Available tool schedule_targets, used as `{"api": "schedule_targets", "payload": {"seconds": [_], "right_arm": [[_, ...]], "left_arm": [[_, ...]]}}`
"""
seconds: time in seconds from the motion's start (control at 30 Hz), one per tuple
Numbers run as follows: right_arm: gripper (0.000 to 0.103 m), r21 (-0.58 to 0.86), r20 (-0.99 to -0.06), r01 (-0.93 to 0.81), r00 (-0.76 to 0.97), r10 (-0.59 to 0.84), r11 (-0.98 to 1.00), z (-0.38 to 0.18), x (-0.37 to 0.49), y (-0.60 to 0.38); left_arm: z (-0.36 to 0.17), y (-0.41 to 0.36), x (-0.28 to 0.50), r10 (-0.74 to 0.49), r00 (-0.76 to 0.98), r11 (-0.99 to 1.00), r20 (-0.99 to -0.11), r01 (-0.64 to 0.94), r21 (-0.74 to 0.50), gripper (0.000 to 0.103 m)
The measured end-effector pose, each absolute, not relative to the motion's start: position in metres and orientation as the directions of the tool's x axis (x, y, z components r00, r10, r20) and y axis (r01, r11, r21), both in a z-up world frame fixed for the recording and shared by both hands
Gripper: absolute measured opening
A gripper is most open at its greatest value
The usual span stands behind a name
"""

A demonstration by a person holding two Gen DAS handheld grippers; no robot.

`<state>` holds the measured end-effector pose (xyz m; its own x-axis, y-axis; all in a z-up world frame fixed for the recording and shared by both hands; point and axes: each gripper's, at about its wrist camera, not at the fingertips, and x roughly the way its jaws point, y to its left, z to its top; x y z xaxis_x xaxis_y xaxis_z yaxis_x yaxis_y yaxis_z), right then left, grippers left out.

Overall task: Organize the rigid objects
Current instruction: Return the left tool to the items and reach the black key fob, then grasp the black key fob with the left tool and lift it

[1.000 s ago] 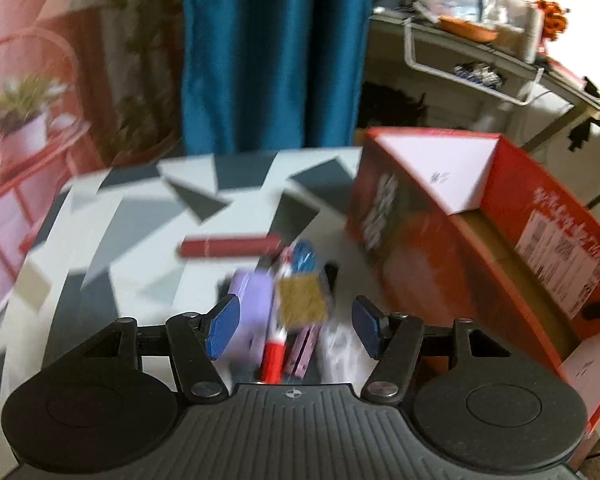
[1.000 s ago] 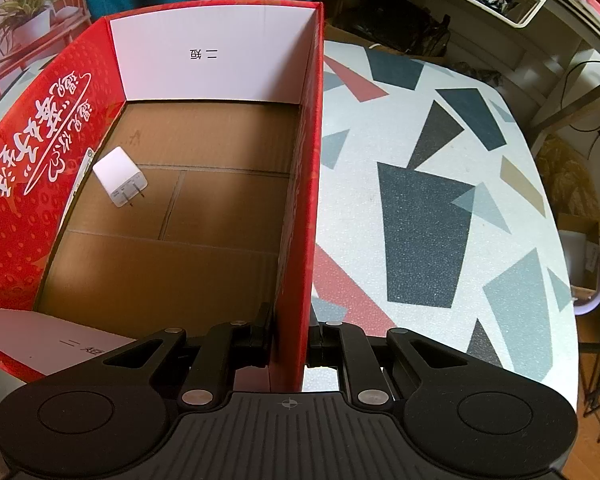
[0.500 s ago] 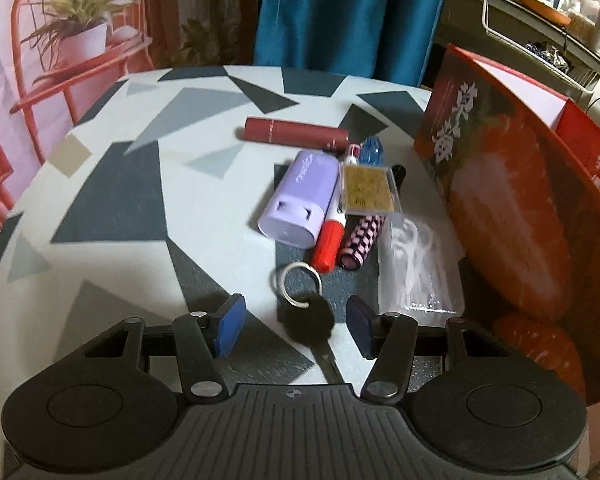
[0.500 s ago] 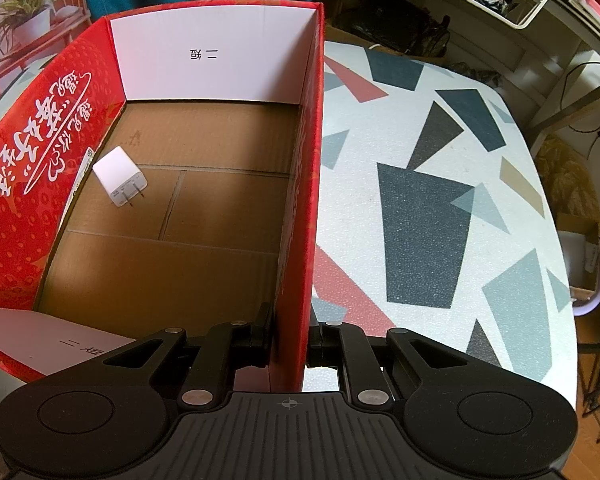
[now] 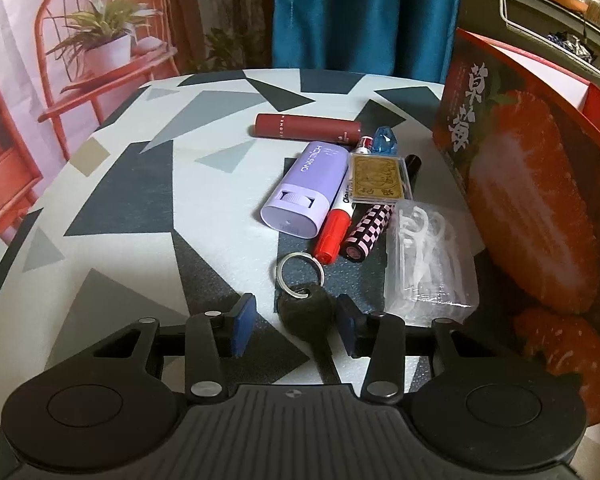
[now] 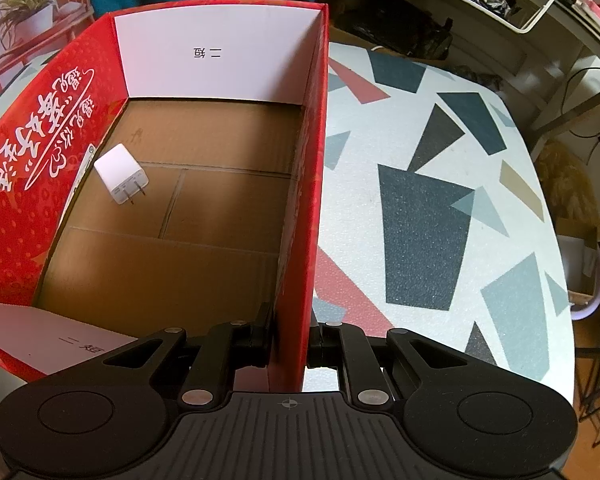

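The left gripper (image 5: 296, 322) hangs low over the surface (image 5: 132, 200), its jaws spread apart with a black key (image 5: 306, 312) lying between the 2 blue pads (image 5: 244, 320); neither pad touches it. A metal ring (image 5: 300, 270) is threaded through the key's head and lies flat just ahead of it.

Past the ring sits a tight cluster. A lilac case (image 5: 306, 190) lies on the left, with a red marker (image 5: 334, 232) just beside it and a pink-and-black checked tube (image 5: 368, 228) next to that. A clear case holding a gold card (image 5: 380, 178) rests on top of the marker and tube. A dark red tube (image 5: 308, 126) lies crosswise at the far end, and a small blue clear piece (image 5: 386, 140) sits near its right tip. A clear box of floss picks (image 5: 428, 256) lies to the right of the cluster, close to the outer wall of the red box (image 5: 520, 200).

The right gripper (image 6: 290, 344) is clamped on the near right wall of the box (image 6: 300, 240), 1 finger inside and 1 outside. Inside, a white charger (image 6: 122, 178) lies on the cardboard floor by the left wall, prongs pointing toward the camera.
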<state>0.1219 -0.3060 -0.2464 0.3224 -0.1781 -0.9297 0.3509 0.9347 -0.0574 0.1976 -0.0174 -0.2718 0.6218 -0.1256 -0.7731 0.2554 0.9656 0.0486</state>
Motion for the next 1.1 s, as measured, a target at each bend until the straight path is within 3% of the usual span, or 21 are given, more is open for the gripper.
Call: {"api": "schedule_targets", "payload": {"seconds": [1.1], "right_arm": [[0.018, -0.156, -0.938, 0.302, 0.252, -0.237, 0.940, -0.253, 0.137, -0.297]], "left_arm": [[-0.274, -0.015, 0.192, -0.134, 0.648, 0.971, -0.750, 0.236, 0.030, 0.045]]}}
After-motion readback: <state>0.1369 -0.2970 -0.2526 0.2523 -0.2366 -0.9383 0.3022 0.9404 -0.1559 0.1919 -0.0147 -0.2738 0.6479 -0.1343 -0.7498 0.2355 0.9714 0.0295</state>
